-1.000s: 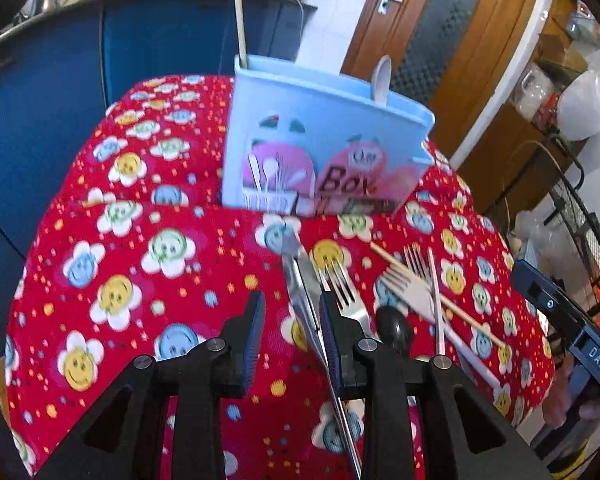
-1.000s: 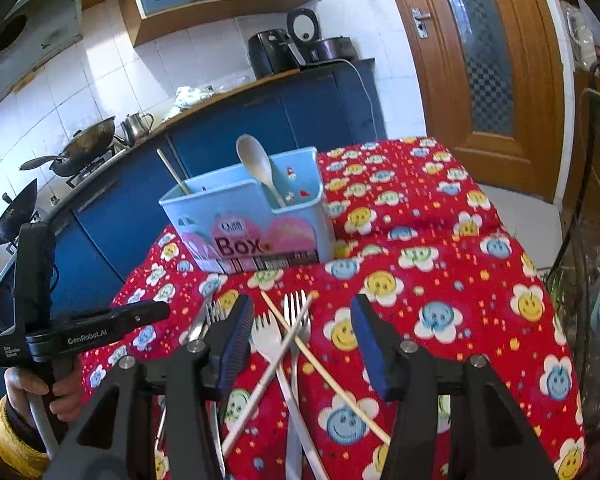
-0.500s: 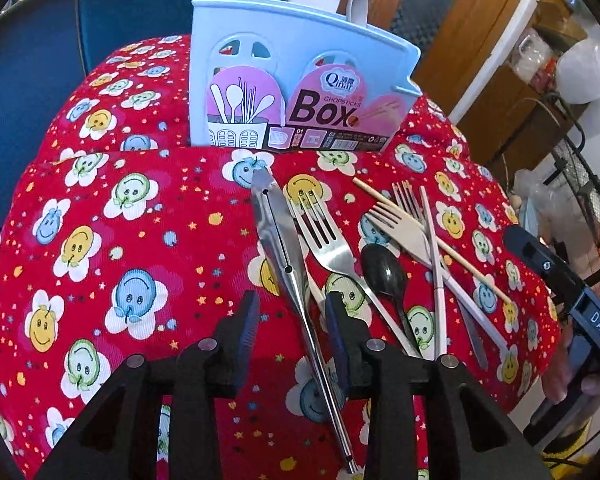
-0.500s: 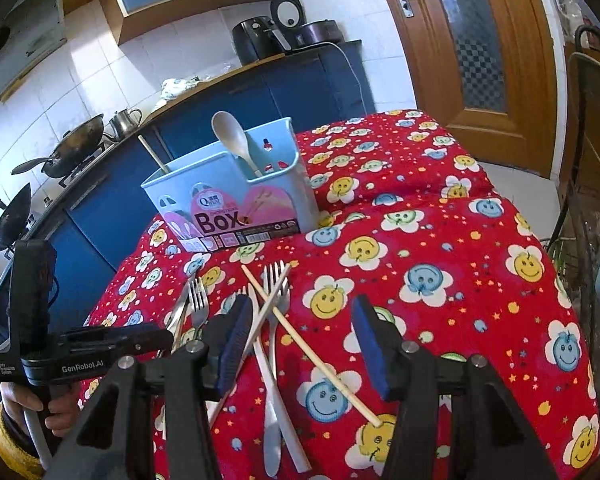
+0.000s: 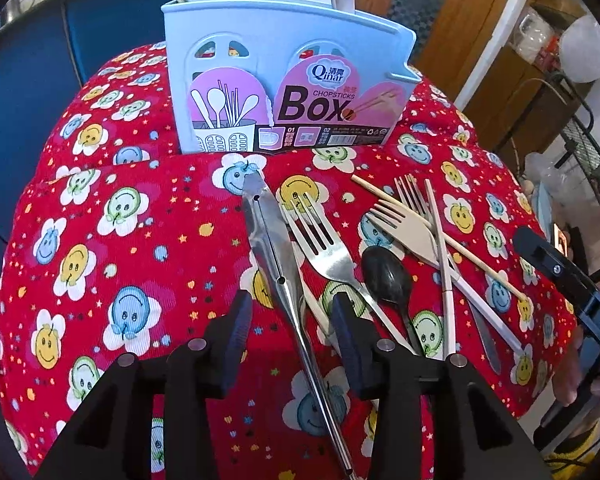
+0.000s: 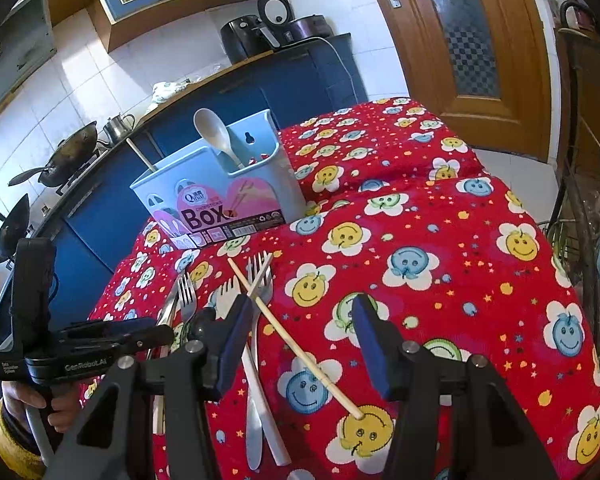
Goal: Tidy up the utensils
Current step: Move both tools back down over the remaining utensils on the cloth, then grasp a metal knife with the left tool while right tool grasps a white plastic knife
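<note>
— Looking at the utensils first, what did you have?

— I had them loose on the red smiley-print tabletop (image 5: 112, 264), just in front of the blue chopsticks box (image 5: 284, 84). Steel tongs (image 5: 274, 256) lay nearest the left side, then a steel fork (image 5: 320, 240), a black spoon (image 5: 386, 276), a pale fork (image 5: 404, 228), a white chopstick (image 5: 440, 264) and a wooden chopstick (image 5: 440, 236) crossing each other. The box itself stood upright and held a pale spoon (image 6: 216, 132) in one compartment and a wooden stick (image 6: 140, 156) in the other.

— And your jaws?

— My left gripper (image 5: 290, 320) pointed down over the tongs, its jaws opening, the tongs' shaft running between them with the pads clear of it. My right gripper (image 6: 300, 336) hovered with jaws apart, the wooden chopstick passing between them, nothing clamped.

— Anything farther out?

— I saw blue cabinets (image 6: 284, 80), woks (image 6: 68, 156) on the stove and a wooden door (image 6: 460, 40).
</note>
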The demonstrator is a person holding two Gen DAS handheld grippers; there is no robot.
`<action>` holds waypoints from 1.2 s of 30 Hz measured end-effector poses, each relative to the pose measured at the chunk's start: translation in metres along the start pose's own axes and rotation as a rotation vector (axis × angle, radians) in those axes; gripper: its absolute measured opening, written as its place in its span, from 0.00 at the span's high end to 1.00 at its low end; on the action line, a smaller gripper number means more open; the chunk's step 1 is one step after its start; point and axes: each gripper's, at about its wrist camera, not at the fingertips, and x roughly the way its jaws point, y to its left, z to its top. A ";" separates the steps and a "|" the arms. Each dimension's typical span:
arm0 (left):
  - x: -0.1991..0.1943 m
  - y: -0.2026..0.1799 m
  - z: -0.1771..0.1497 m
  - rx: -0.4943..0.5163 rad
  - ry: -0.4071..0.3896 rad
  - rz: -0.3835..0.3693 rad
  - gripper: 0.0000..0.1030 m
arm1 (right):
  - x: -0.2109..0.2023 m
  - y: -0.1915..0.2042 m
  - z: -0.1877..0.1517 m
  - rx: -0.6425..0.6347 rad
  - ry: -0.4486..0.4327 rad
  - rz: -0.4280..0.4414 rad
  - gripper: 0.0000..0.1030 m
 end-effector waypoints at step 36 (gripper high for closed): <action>-0.051 0.062 -0.030 -0.160 -0.297 -0.201 0.86 | 0.047 0.048 0.010 -0.038 0.225 0.023 0.55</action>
